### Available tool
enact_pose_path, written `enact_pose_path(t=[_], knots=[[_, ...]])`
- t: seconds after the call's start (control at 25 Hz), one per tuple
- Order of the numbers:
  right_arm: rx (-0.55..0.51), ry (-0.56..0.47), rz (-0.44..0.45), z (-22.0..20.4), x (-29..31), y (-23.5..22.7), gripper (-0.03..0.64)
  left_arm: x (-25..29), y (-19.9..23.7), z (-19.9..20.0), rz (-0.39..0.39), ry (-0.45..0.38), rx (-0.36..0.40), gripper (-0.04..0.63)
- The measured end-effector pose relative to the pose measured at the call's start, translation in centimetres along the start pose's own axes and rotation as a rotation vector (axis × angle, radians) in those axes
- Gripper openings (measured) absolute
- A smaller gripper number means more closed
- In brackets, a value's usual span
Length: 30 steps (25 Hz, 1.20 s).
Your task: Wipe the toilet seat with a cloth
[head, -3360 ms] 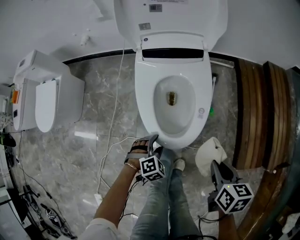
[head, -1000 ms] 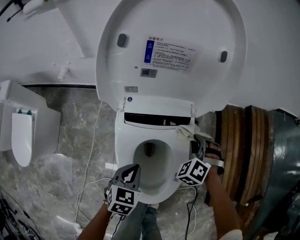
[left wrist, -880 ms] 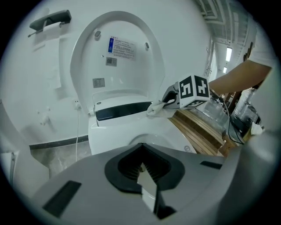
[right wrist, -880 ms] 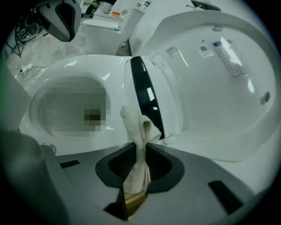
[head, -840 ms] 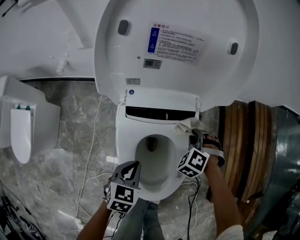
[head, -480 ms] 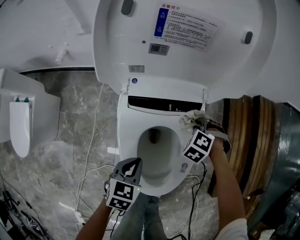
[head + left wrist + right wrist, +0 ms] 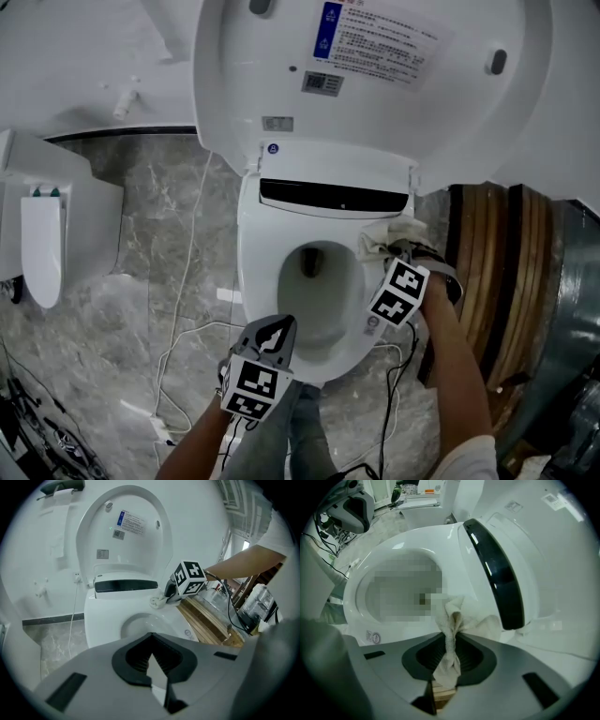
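— While the left tool (image 7: 273, 330) waits at the lower middle of the frame, jaws pressed together on nothing, what has changed further right?

— A few seconds ago the right tool (image 7: 403, 253) hung at the lower right, clear of the toilet. Now it points steeply down over the right rear of the toilet seat (image 7: 255, 272), jaws clamped on the cloth (image 7: 382, 238).

— Is the cloth on the seat?

— It looks so. Its loose end spreads on the white rim just below the black strip (image 7: 335, 196). I'd judge the wiping is only starting, with the whole ring left to cover.
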State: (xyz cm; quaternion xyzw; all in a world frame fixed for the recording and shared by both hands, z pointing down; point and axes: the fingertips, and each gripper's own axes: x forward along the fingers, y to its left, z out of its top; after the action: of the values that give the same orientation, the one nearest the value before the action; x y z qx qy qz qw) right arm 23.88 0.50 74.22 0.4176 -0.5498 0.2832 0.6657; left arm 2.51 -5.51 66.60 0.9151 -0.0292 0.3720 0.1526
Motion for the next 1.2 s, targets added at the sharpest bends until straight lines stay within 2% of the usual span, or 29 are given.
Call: enact_pose_path(t=[0.6,0.96,1.2], knots=[[0.060,-0.024,0.089,-3.8,-0.9,10.5,0.074,-1.7,-1.4,-1.2,0.051,-0.034,-0.057,0.011],[0.157,-0.076,0.149,-5.3,-1.9,17.1,0.074,-2.9,-2.6,-2.7,0.097,-0.053,-0.086,0.011],[0.138,-0.094,0.153,-5.3,-2.5,20.6,0.074,-3.7,-4.0,-3.6,0.111,-0.065,-0.091,0.011]])
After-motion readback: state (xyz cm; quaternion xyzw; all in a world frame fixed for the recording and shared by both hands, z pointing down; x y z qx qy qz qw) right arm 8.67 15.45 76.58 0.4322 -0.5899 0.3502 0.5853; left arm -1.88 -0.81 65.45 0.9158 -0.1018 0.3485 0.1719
